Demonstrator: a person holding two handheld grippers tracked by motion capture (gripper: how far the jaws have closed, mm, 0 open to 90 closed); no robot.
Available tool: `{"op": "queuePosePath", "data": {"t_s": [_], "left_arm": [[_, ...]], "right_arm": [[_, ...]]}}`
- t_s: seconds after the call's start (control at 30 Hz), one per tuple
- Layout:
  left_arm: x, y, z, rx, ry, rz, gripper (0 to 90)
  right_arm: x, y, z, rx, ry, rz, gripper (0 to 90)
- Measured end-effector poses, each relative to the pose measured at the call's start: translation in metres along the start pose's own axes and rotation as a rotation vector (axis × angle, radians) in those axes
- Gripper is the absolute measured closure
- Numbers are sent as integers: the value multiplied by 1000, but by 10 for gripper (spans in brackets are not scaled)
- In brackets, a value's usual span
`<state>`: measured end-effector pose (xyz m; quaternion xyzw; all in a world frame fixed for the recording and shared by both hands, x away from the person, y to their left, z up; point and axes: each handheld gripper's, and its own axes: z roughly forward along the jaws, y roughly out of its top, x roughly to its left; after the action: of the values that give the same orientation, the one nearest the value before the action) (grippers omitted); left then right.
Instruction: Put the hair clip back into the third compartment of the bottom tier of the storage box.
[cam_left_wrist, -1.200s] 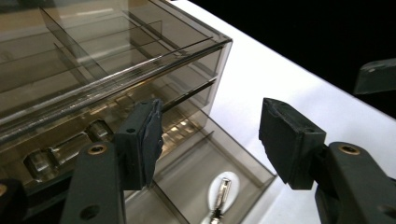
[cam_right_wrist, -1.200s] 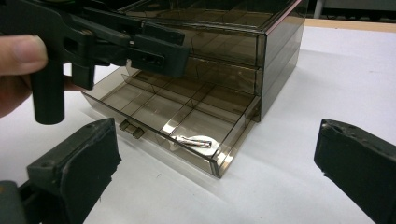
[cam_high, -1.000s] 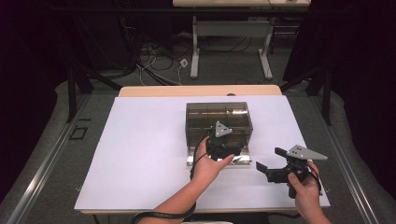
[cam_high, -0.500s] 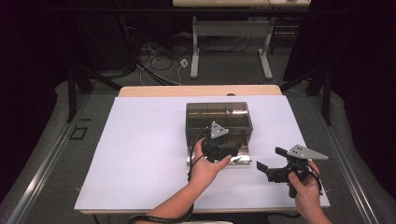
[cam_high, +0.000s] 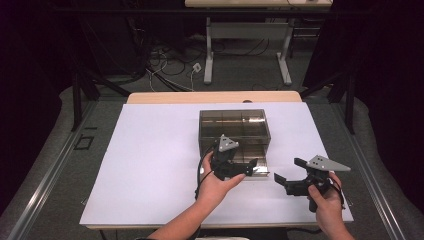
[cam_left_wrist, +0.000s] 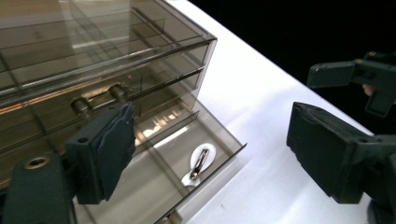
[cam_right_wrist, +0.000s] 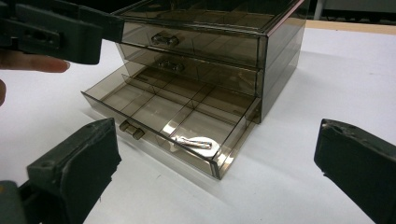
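Left hand-held gripper (cam_high: 250, 167): jaws just opened wide, empty, beside the pulled-out bottom drawer (cam_left_wrist: 187, 154). Right hand-held gripper (cam_high: 287, 172): agape, empty, further right on the tabletop (cam_high: 150, 165). Smoked drawer cabinet (cam_high: 235, 130): centre. Metal clip (cam_left_wrist: 200, 161): lies in the drawer's corner compartment, lengthwise front-to-back, nearest the left.

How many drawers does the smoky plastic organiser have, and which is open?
3. Top drawer shut; middle drawer shut below it; bottom drawer pulled open, holding a small metal clip.
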<state>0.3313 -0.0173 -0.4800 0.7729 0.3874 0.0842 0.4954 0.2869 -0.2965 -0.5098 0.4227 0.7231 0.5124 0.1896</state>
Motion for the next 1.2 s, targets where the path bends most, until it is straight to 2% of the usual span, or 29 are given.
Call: {"op": "queuePosePath", "data": {"t_s": [0.1,0.13,0.2,0.33,0.5,0.63,0.67,0.7,0.73,0.97,1.13,1.2], "left_arm": [[0,-4,-2,5,4,11,88],[1,-5,-2,8,9,27,72],[1,-7,-2,18,-3,34,31],[1,-14,-6,3,-20,20,1],[1,-22,-10,-7,-24,13,0],[3,-27,-13,-13,-33,-8,0],[4,-28,-14,-13,-31,2,0],[4,-29,-15,-11,-36,-10,0],[5,-31,-16,-6,-30,4,0],[8,-40,-18,7,-21,6,1],[10,-44,-20,0,-57,-29,1],[10,-46,-21,2,-46,-15,1]], "right_arm": [[0,0,0,-5,-4,2,0],[0,0,0,-7,-7,2,0],[0,0,0,-8,-9,1,0],[1,0,0,-4,-6,-5,0],[2,0,0,-4,-5,-7,0],[2,0,0,-2,-7,-6,0],[2,0,1,-1,-6,-12,0],[2,0,1,1,-7,-14,0],[2,0,1,-2,-2,-19,0],[2,0,1,-3,0,-20,0],[3,0,1,2,0,-21,0],[3,0,1,5,2,-16,0]]}}
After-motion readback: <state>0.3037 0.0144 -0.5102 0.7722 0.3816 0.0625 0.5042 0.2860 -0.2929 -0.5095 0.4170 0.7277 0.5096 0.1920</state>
